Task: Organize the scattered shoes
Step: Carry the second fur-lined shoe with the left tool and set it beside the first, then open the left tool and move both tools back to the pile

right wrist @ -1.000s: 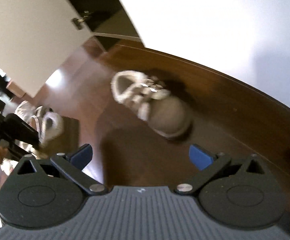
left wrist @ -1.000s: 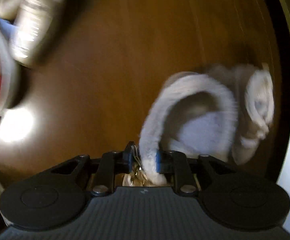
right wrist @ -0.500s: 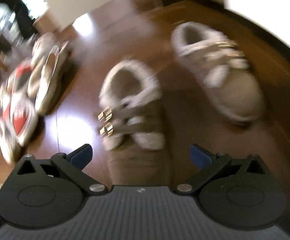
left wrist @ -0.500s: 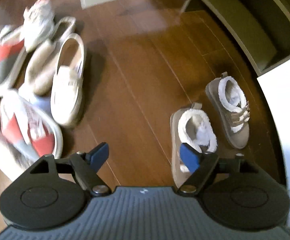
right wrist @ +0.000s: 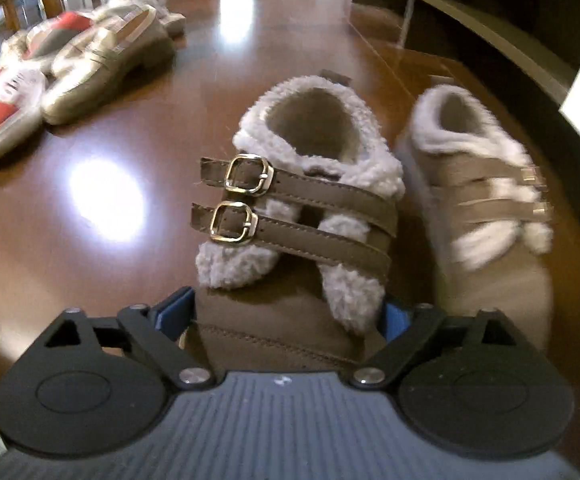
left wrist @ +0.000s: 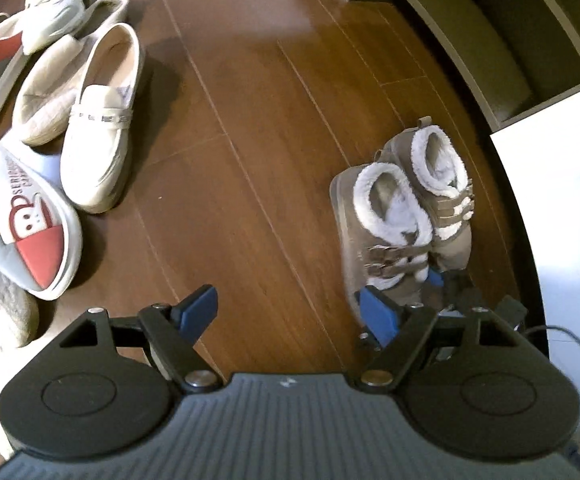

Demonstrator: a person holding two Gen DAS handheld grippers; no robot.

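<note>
Two fleece-lined brown shoes sit side by side on the wooden floor (left wrist: 249, 160), right of a scattered shoe pile (left wrist: 49, 120); the right gripper (right wrist: 285, 312) fingers grasp the left shoe (right wrist: 290, 320) at its toe; the left gripper (left wrist: 290, 312) fingers are spread, holding nothing.

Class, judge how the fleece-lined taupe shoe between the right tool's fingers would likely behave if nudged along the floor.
The taupe shoe has a flat, broad sole, so it should slide rather than roll or tip. The glossy wooden floor probably offers little grip. Its soft-looking toe, flanked by the right tool, may dent slightly.
</note>
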